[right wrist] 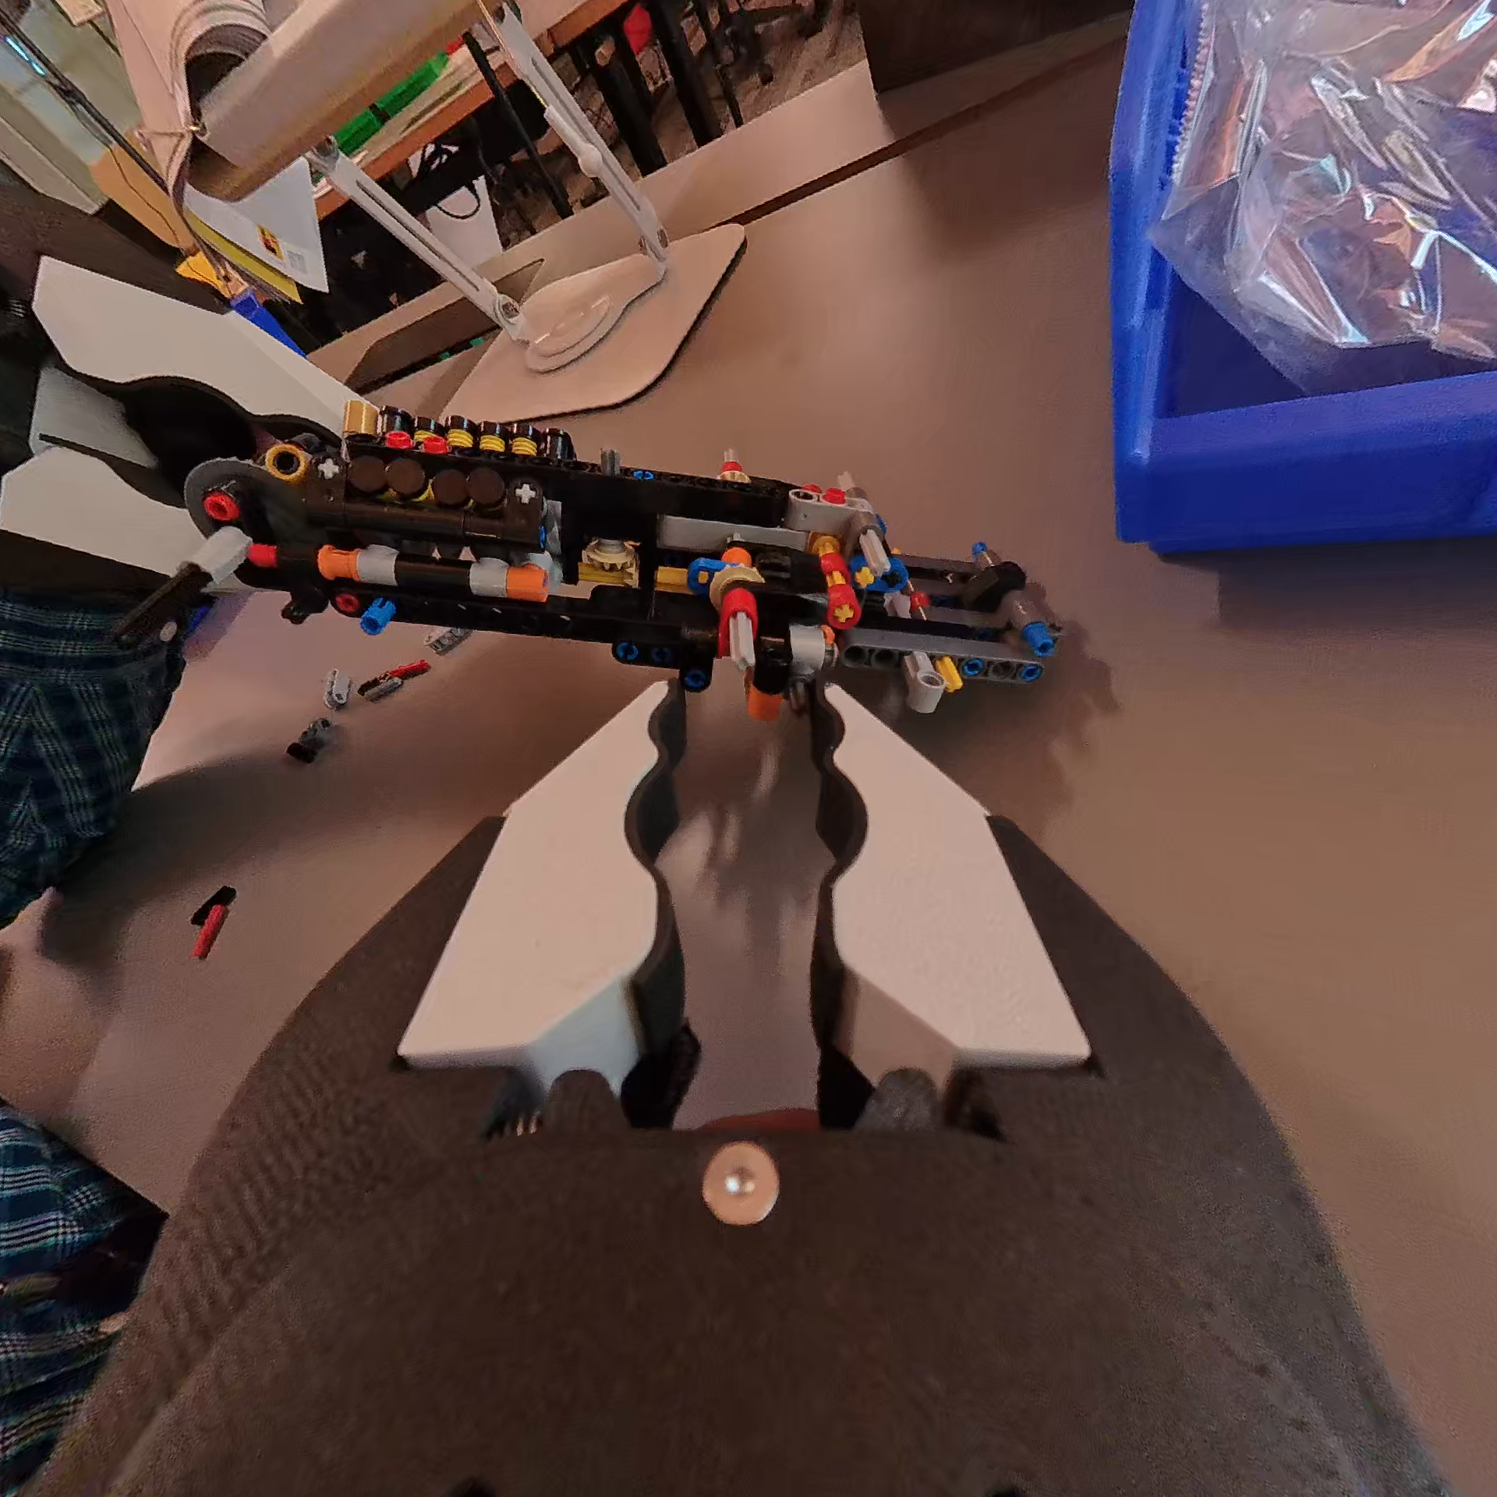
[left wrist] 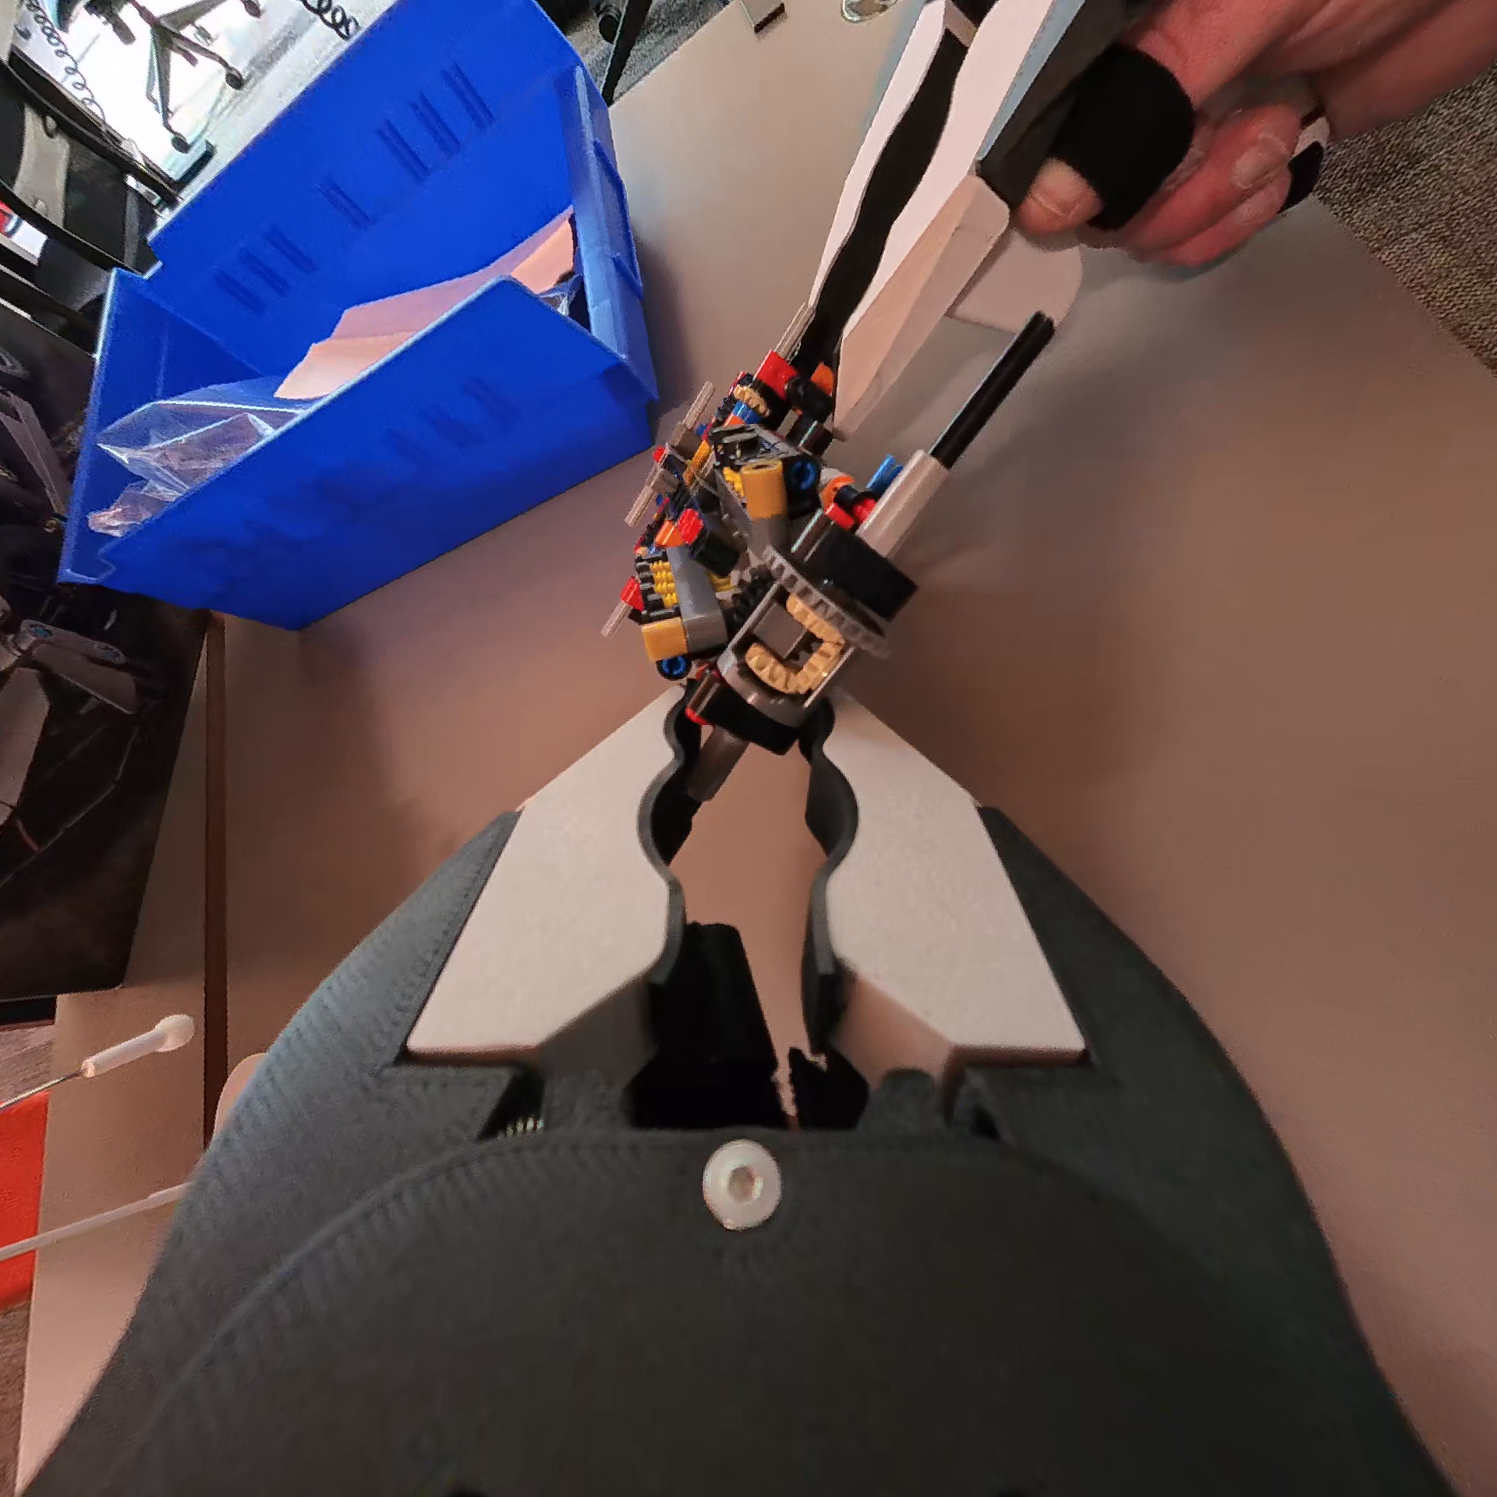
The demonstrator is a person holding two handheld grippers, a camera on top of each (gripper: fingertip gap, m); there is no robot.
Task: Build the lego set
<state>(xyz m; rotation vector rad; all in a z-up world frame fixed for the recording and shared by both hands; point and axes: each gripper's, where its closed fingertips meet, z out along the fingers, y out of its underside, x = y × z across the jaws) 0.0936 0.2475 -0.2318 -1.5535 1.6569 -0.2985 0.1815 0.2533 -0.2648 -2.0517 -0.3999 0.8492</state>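
A long Lego Technic assembly of black beams with gears and red, blue, yellow and orange pins hangs above the tan table. In the left wrist view I see it end-on, with a grey differential gear nearest. My left gripper is shut on that near end. Its white fingers show at the left of the right wrist view. My right gripper is closed on the assembly's underside near the middle, around an orange pin. It also shows in the left wrist view, held by a hand.
A blue bin with clear plastic bags stands on the table; it also shows at the right of the right wrist view. Loose small pieces and a red and black piece lie on the table. A white stand base sits behind. Tip to tip, the grippers are about 10 cm apart.
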